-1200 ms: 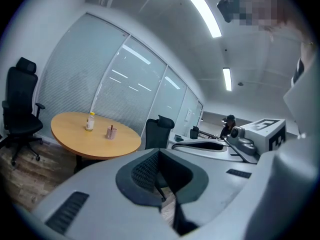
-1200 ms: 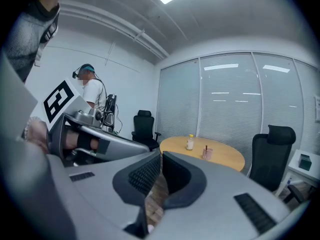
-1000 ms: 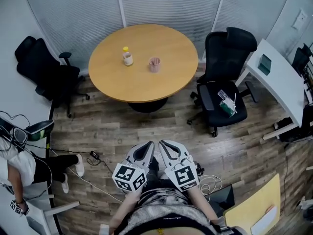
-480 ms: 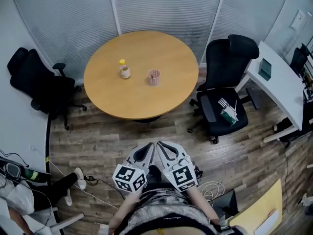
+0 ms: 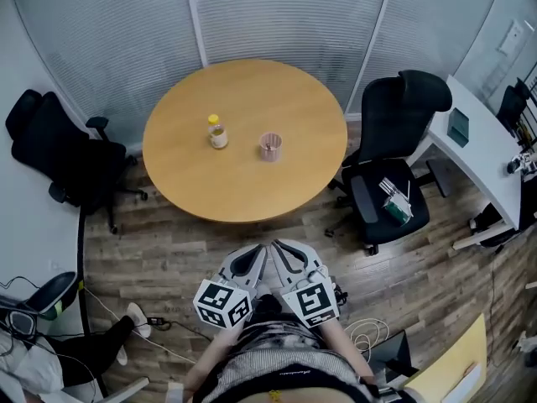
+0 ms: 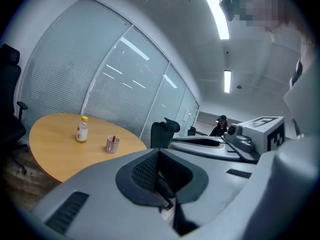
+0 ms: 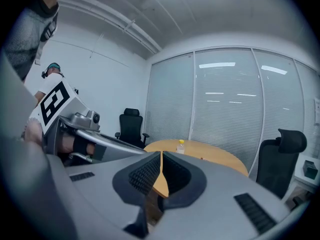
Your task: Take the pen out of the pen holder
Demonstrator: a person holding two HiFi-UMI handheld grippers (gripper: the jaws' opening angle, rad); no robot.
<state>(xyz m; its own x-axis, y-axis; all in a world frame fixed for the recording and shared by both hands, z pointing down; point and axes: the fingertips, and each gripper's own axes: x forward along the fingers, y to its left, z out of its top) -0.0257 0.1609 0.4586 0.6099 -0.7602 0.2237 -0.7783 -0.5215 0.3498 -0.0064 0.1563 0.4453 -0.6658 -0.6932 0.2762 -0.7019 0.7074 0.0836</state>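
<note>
I hold both tongs low and close to my body, side by side over the wood-plank floor (image 5: 210, 225) and well apart from the round wooden counter (image 5: 193, 170) ahead. The left tongs (image 5: 250, 260) have their jaws pressed together with nothing between them; the left gripper view shows the tips (image 6: 160, 153) meeting over empty air. The right tongs (image 5: 290, 259) are the same, with the jaws closed tip to tip (image 7: 161, 156) and gripping nothing. The two marker cubes nearly touch in front of my waist.

The pink mesh pen holder (image 5: 270, 147) stands upright near the middle of the counter, slightly towards its right side. In the left gripper view a thin reddish pen (image 6: 113, 138) sticks up out of the holder (image 6: 112, 145). From the head view I cannot make the pen out. A small bottle with a yellow cap (image 5: 217, 132) stands upright to the left of the holder, near it but not touching.

A black office chair (image 5: 59, 154) sits left of the counter by the blinds. A second black office chair (image 5: 401, 107) sits at the right, with small items on its seat. A white desk (image 5: 478, 154) lies beyond that second chair.
</note>
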